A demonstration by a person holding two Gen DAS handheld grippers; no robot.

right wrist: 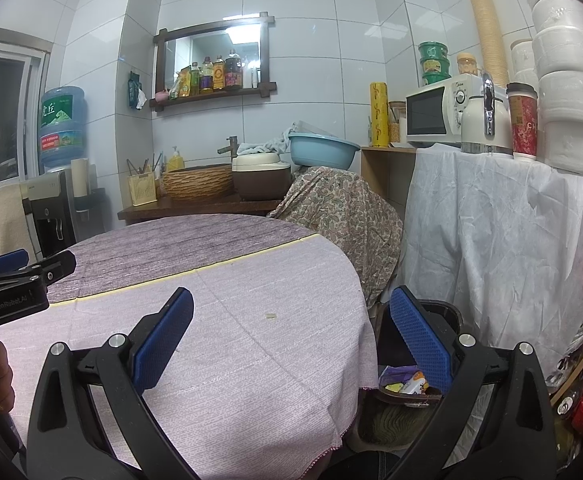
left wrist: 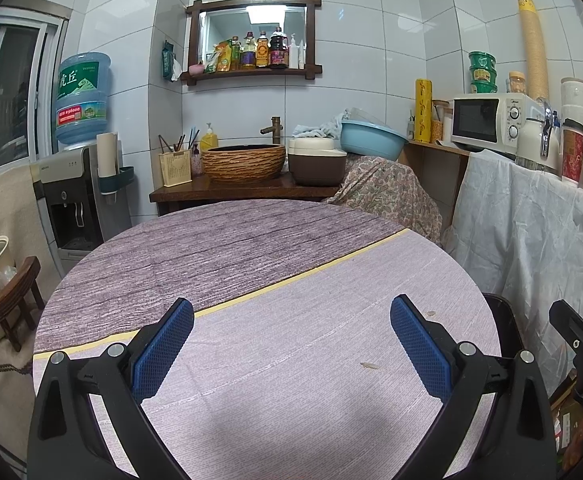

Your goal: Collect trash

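1. Both tools are spread wide and carrying nothing: my left gripper (left wrist: pixel 291 332) hovers over the round table (left wrist: pixel 251 240), my right gripper (right wrist: pixel 291 332) straddles its edge.
2. Trash bin (right wrist: pixel 451 312) sits just beside the table on the right, with colourful wrappers (right wrist: pixel 407 382) already inside, so I judge most collecting is done.
3. What's left looks like crumbs: a brown scrap (left wrist: pixel 369 365), a speck (left wrist: pixel 431 313), and a pale bit (right wrist: pixel 270 315) on the cloth.
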